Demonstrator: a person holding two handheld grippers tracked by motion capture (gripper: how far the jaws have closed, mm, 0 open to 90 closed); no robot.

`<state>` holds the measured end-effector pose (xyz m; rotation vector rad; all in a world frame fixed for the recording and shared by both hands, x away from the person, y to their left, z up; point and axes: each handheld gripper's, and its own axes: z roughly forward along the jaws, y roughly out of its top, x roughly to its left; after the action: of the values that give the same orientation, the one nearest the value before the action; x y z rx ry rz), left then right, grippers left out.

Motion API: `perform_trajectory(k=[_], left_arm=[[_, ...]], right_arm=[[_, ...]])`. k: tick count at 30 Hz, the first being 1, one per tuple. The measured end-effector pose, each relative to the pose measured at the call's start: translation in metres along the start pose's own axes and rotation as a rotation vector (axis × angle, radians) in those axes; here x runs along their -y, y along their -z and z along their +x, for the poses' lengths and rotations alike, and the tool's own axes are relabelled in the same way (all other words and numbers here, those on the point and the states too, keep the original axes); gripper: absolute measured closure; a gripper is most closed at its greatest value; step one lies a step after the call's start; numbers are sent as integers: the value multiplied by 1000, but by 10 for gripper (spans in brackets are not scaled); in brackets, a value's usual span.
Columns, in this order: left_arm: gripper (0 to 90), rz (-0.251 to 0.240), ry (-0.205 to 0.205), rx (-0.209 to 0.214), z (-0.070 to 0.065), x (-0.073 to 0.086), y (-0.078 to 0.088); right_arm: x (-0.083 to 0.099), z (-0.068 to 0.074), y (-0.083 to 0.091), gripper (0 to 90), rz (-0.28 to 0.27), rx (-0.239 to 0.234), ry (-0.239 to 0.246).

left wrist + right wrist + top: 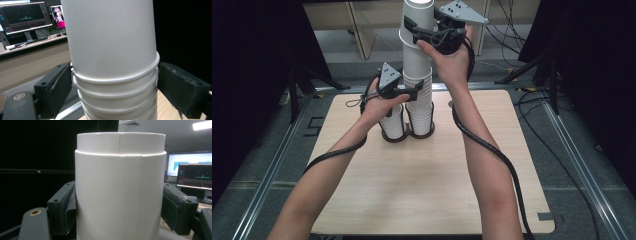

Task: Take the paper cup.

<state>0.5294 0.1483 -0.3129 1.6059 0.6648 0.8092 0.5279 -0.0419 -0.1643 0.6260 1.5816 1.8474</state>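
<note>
Tall stack of inverted white paper cups [418,75] standing in a dark 2-ring holder [408,134] on the light wooden table [432,170], beside a shorter stack of white paper cups [393,121]. The left gripper [411,93] is clamped on the stack's lower rolled rims [115,80]; the right gripper [414,31] is clamped on the topmost cup [120,187]. The long axis runs vertical, cup bases up, and the upper part tilts slightly. Risk: if the cups are wedged tight, a sideways pull could buckle the column or squeeze a wall inward.
</note>
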Motion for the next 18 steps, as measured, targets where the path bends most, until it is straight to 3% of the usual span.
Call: perform_trajectory(k=[8,10,12,14,15,18], left_arm=[[129,13,-19,3,1,0,1],[129,0,-4,-1,0,0,0],[129,1,-20,-5,1,-1,0],[131,1,-14,-4,0,0,1],[132,-25,19,-4,-2,0,-1],[133,-31,27,1,-2,0,-1]], right_arm=[[-1,1,10,230,-14,1,6],[0,1,11,229,-14,0,11],[0,1,12,230,-14,2,18],[-1,2,15,230,-17,-3,2],[-1,1,16,230,-31,3,11],[-2,2,20,230,-24,3,23]])
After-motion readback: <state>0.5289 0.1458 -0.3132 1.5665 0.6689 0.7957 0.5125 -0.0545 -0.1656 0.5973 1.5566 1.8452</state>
